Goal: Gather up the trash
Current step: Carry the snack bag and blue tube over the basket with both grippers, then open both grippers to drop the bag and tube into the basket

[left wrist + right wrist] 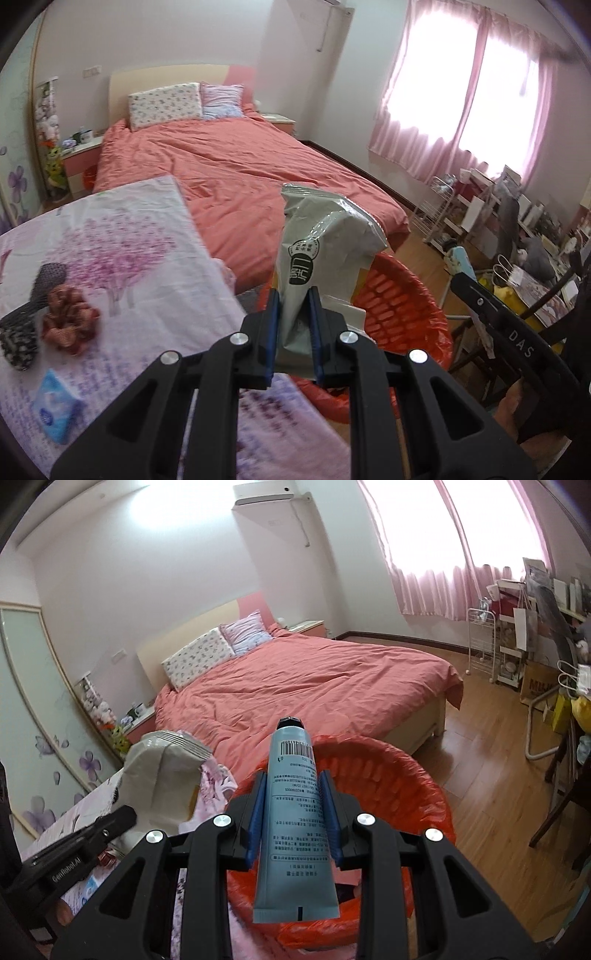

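Observation:
My left gripper [293,295] is shut on a grey snack wrapper [317,243] and holds it upright at the near rim of a red bin [402,306] lined with a red bag. The wrapper also shows in the right wrist view [162,768]. My right gripper [293,779] is shut on a blue-grey tube [293,812], cap pointing away, held above the red bin [388,775]. The right gripper's arm shows at the right of the left wrist view [517,332].
A table with a floral cloth [122,236] holds a blue tissue pack [55,410], a red scrunchie [68,317] and a dark mesh item [33,314]. A bed with a coral cover [236,166] lies beyond. Shelves and bags [517,229] crowd the right wall.

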